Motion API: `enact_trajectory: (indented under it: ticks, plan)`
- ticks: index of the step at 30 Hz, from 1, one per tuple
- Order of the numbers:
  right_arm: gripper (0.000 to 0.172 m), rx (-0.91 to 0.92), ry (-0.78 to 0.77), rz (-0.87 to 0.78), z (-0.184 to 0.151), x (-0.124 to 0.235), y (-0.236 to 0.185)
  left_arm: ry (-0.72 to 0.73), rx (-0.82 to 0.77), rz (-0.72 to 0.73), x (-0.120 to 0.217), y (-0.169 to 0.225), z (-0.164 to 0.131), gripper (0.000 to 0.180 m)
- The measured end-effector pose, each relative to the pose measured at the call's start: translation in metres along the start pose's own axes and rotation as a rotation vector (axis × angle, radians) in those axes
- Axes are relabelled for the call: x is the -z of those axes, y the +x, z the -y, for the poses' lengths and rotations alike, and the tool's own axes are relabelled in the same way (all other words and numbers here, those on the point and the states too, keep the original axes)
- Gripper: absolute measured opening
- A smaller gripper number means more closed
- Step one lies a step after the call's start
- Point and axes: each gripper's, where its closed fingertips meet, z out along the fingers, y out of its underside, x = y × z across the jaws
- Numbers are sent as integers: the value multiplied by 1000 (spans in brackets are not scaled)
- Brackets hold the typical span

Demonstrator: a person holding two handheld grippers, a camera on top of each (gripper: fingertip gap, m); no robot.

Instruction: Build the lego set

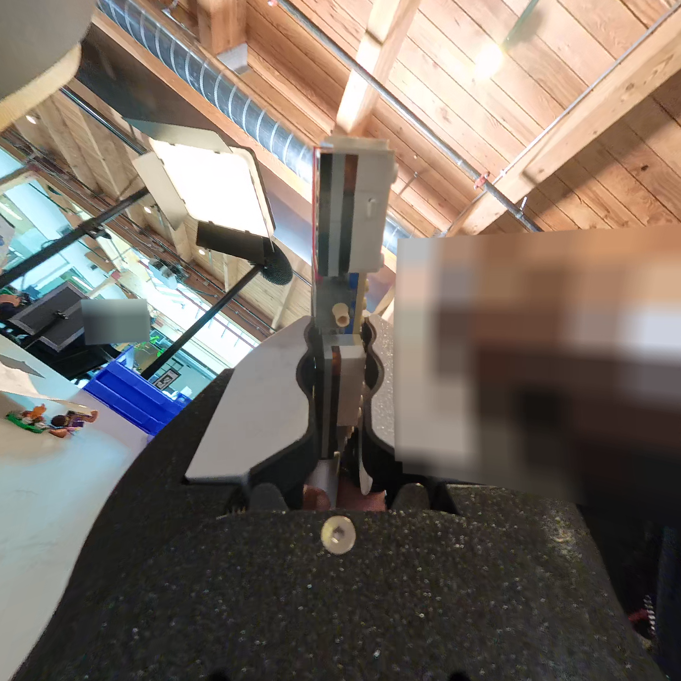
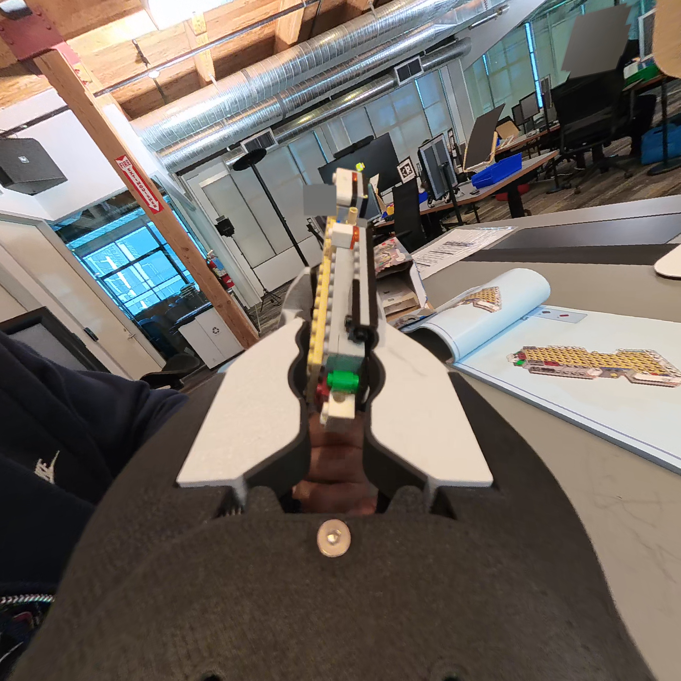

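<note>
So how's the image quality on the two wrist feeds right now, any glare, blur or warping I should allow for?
Left wrist view: the studio light panel is blown out white, a ceiling lamp flares, and the window area at left is overexposed. The toy-brick assembly between the jaws stays fairly sharp. Right wrist view: the toy-brick model is slightly motion-blurred, and the instruction booklet reads clearly. Both views bend straight lines near the edges.

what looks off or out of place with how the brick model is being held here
Nothing looks damaged. The oddity: the long brick model is held on edge, clamped by both the left gripper and right gripper, high above the instruction booklet.
</note>
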Motion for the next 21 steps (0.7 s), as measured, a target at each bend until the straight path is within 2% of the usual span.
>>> enact_trajectory:
  ticks: [14, 21]
  plan:
    - [27, 76, 23, 11, 2, -2, -14, 64, 101, -143, 1, 15, 3, 23]
    - [28, 111, 34, -17, 2, -2, -15, 101, 130, -149, 1, 15, 4, 24]
